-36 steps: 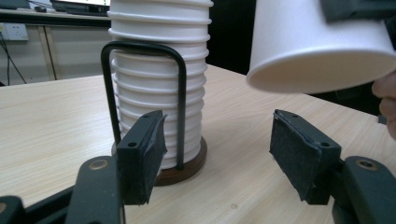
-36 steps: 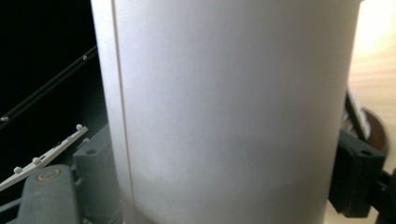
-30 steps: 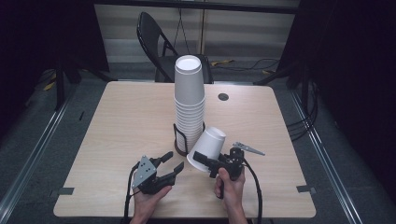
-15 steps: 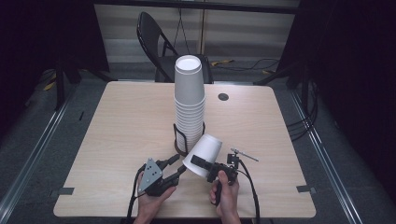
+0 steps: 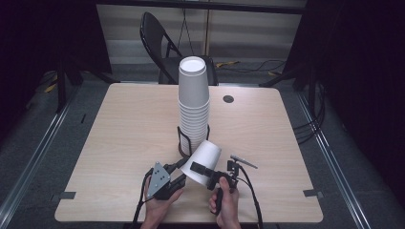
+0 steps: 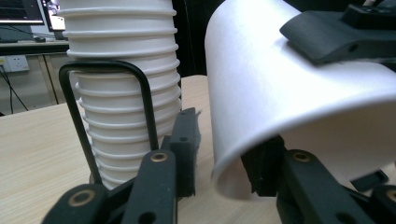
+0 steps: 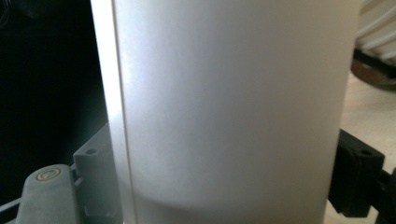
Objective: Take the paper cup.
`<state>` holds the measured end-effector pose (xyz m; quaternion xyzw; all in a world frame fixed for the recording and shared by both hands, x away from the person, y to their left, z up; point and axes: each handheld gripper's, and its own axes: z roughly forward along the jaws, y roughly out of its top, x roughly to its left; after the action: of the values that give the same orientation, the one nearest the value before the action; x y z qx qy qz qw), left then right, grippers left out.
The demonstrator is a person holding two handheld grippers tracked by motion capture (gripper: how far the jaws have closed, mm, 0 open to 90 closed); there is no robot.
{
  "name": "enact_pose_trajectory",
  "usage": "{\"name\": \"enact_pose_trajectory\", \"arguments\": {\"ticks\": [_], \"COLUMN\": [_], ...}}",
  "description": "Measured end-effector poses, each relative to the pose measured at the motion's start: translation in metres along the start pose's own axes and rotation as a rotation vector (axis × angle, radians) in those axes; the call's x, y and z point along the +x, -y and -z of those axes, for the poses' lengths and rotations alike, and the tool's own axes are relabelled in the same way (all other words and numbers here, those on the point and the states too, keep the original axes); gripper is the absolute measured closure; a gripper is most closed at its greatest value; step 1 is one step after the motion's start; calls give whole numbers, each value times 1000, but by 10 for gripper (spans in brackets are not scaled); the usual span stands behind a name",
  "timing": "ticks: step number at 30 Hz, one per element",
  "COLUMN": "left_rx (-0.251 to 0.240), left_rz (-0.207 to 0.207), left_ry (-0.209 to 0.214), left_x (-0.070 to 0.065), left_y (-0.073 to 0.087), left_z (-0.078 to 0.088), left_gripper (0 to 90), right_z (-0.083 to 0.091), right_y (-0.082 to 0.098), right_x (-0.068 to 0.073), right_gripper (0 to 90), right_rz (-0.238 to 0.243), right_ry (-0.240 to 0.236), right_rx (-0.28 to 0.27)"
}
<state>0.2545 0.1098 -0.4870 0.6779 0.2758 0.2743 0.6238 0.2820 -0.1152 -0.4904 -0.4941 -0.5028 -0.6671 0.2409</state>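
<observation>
Right tongs (image 5: 204, 171) clamp a white paper cup (image 5: 204, 160), tilted just above the bench (image 5: 119, 143), lower than a second ago. Cup stack (image 5: 194, 107) in its black wire holder (image 6: 109, 112) stands right behind. Left tongs (image 5: 177, 172) have been closing, cup rim between, not pressing. No readable print.

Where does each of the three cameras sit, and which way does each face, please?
High view: above the table's near side, looking forward and down; both hands show.
Left gripper view: on the left claw, facing the stacked cups and the loose paper cup.
Right gripper view: on the right claw, close against that paper cup.
All three share it.
</observation>
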Motion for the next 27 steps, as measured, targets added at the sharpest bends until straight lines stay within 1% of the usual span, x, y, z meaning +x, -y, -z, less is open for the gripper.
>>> {"name": "enact_pose_trajectory", "arguments": {"ticks": [1,3,5,6,9,10,13,14,15,16,17,19,20,22,23,25,26,27], "left_rx": [-9,-8,-7,-5,-6,-17,-24,-21,-21,-19,-19,-15,-10,-8,-1,21,26,28], "left_rz": [6,8,9,11,13,35,34,44,44,53,53,55,58,62,69,77,85,85], "left_ry": [-5,-12,-10,-15,-18,-20,-22,-20,-20,-20,-20,-15,-10,-2,4,16,23,24], "left_x": [0,-1,-1,-1,-2,-2,-2,-2,-2,-2,-2,0,0,1,1,3,3,3], "left_y": [0,0,0,0,1,1,2,2,2,3,3,4,4,4,4,4,4,4], "left_z": [-1,-2,-3,-3,-4,-3,-3,-3,-3,-3,-3,-2,-1,-1,0,1,1,2], "left_gripper": [711,727,759,781,827,839,845,852,853,856,858,859,860,861,862,862,862,862], "right_z": [-1,-3,-3,-3,-4,-4,-5,-5,-5,-5,-5,-5,-4,-3,-3,-2,-2,-2], "right_y": [2,3,4,4,4,4,5,5,5,4,4,4,3,2,1,1,0,-1], "right_x": [1,1,1,0,0,0,0,0,0,1,1,4,4,4,4,4,4,4], "right_gripper": [155,155,155,154,148,140,130,120,120,119,119,119,123,124,124,124,124,123], "right_rz": [-10,-11,-12,-14,-18,-10,-1,6,6,15,15,47,55,55,63,64,70,78], "right_ry": [-2,-1,1,-5,-2,4,4,4,4,17,17,46,50,49,53,57,61,65], "right_rx": [8,13,19,22,24,33,29,27,27,26,26,17,5,3,-6,-5,-7,-4]}}
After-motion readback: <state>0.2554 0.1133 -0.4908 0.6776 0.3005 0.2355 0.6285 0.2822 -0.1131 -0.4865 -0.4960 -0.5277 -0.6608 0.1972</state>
